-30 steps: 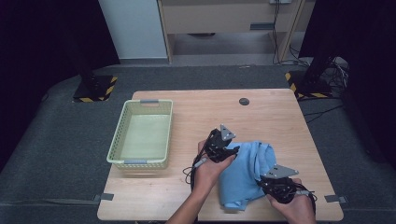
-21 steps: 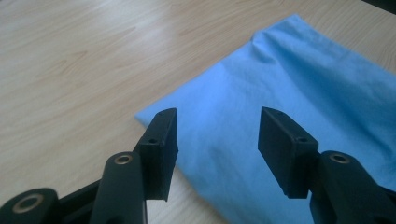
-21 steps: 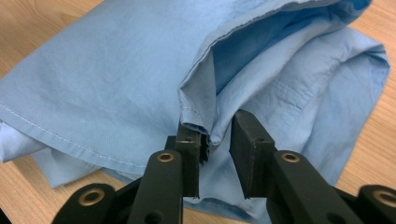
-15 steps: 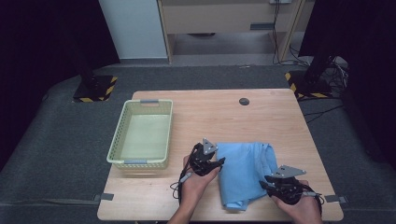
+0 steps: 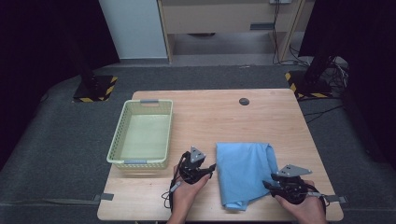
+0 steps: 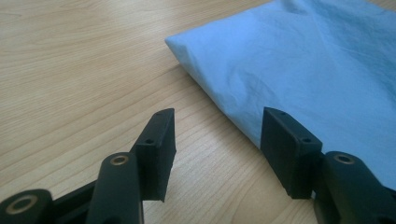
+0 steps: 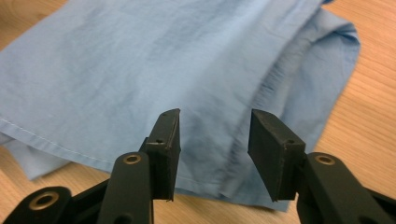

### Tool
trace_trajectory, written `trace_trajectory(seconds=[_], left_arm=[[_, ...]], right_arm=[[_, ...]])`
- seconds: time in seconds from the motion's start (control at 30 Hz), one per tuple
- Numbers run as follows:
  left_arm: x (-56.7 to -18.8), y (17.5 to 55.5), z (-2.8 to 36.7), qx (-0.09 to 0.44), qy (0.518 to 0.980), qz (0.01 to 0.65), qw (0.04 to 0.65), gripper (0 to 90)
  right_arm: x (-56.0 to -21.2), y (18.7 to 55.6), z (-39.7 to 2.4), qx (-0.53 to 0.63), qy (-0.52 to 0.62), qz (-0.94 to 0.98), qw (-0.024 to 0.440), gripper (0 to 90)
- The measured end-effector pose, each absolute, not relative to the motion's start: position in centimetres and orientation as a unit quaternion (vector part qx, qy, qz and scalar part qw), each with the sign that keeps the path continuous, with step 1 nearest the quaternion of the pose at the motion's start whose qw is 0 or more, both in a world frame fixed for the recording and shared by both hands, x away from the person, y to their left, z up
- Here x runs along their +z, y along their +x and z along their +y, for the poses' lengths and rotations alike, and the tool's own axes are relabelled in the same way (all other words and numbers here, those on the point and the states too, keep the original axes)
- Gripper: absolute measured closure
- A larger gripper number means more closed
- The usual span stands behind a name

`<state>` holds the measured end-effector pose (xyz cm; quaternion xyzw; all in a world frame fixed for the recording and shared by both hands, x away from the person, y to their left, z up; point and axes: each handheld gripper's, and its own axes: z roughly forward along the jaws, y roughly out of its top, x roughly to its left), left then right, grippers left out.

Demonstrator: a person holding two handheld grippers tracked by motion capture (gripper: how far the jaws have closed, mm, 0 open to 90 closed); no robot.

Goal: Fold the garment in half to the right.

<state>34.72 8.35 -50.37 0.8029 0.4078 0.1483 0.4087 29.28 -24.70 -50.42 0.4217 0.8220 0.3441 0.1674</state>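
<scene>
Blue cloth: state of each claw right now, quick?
Left claw: open, nothing held, at the left edge of the blue cloth.
Right claw: open, jaws just been opening, over the cloth, pads not pressing it.

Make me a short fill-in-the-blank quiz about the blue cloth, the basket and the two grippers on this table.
1. The folded cloth is coloured ____.
2. The basket stands to the cloth's ____ in the high view.
3. The left gripper has its jaws ____, with nothing between them.
4. The right gripper points at the ____.

Missing words: blue; left; open; cloth
</scene>
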Motion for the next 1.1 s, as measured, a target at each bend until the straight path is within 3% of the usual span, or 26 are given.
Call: trace_trajectory(seconds=[0.57,0.9,1.1], left_arm=[[-50.7,33.4,8.2,0.15,0.816,0.404,0.385,29.0],[-50.7,32.2,8.0,0.144,0.818,0.406,0.382,19.0],[-50.7,31.8,8.1,0.143,0.819,0.406,0.38,16.8]], right_arm=[[-50.9,30.1,-26.1,0.339,0.436,0.817,0.165,39.6],[-50.6,30.6,-26.9,0.341,0.442,0.809,0.183,14.4],[-50.3,30.7,-27.0,0.349,0.439,0.808,0.179,6.7]])
